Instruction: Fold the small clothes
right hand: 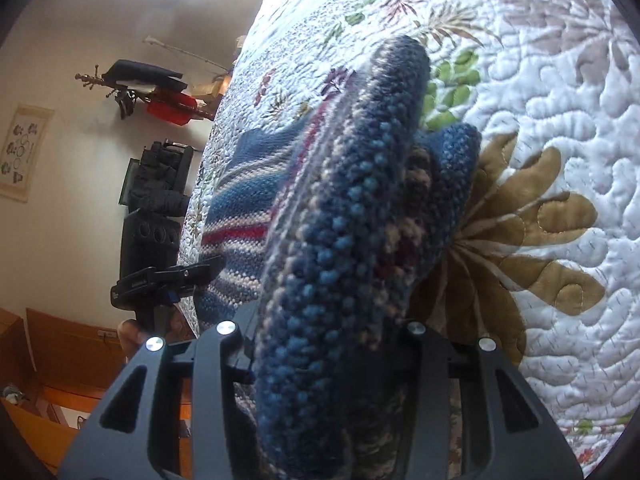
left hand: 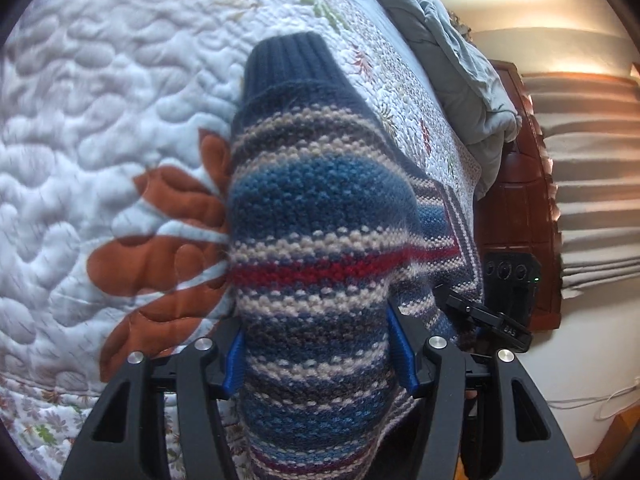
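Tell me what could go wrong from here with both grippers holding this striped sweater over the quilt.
1. The left gripper clamps a thick bunched roll of the striped sweater; it may fold unevenly.
2. The right gripper holds several bunched layers, so one layer could slip out.
3. The navy cuff hangs loose over the quilt and could tuck under crookedly.

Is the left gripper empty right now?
No, the left gripper has the striped sweater bunched between its blue pads.
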The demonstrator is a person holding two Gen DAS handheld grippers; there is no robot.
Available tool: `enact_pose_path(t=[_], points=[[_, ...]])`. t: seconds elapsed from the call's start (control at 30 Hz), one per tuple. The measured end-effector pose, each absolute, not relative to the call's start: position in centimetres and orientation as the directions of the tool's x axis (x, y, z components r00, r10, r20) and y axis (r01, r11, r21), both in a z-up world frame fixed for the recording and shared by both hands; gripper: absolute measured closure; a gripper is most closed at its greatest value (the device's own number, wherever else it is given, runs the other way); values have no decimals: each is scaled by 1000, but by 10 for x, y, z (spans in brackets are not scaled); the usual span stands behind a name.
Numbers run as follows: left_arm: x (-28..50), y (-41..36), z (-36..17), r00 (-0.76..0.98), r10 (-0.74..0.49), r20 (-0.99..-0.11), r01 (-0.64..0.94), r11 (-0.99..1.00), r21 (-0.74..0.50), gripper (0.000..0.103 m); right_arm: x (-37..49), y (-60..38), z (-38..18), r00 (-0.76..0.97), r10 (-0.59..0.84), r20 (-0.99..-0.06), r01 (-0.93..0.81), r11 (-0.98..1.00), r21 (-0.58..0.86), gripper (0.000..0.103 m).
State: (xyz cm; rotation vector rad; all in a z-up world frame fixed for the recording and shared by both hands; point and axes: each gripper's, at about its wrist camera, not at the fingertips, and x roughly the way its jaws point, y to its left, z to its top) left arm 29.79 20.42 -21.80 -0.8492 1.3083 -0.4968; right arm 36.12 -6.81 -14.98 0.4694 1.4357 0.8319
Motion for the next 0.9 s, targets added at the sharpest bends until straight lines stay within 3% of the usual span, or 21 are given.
enact_pose_path(t=[0.07, 0.13, 0.2, 0.4, 0.47, 0.67, 0.7, 0.73, 0.77, 0.9], points=[[297, 206, -222, 218, -747, -627, -128, 616, -778, 41, 363, -78, -162, -85, 738, -669, -197, 646, 738, 55], [297, 204, -222, 215, -741, -637, -111, 629, -769, 37, 361, -85, -172, -90, 730, -678, -186, 656, 731, 36], [298, 203, -221, 212, -733, -646, -95, 642, -761, 31, 361, -91, -180, -95, 718, -690, -170, 671, 722, 25], [279, 212, -166, 363, -572, -735, -16, 785, -619, 26, 373, -111, -145, -9, 733, -680, -208, 664, 718, 24], [263, 214, -143, 449, -536, -715, 6, 802, -598, 25, 384, -114, -132, 44, 731, -681, -215, 672, 708, 23], [218, 154, -117, 492, -624, -607, 211, 762, -612, 25, 418, -78, -145, 16, 642, -767, -227, 749, 622, 44], [212, 140, -120, 484, -635, -602, 239, 758, -607, 25, 416, -74, -147, 11, 634, -773, -244, 752, 613, 69], [207, 132, -124, 479, -639, -603, 254, 758, -601, 25, 418, -68, -145, 17, 628, -778, -269, 753, 601, 85], [203, 125, -130, 467, -645, -604, 263, 754, -602, 25, 418, -68, -139, 51, 625, -779, -293, 755, 587, 93], [193, 106, -168, 383, -670, -636, 237, 737, -634, 27, 418, -68, -128, 138, 649, -748, -340, 741, 580, 93]])
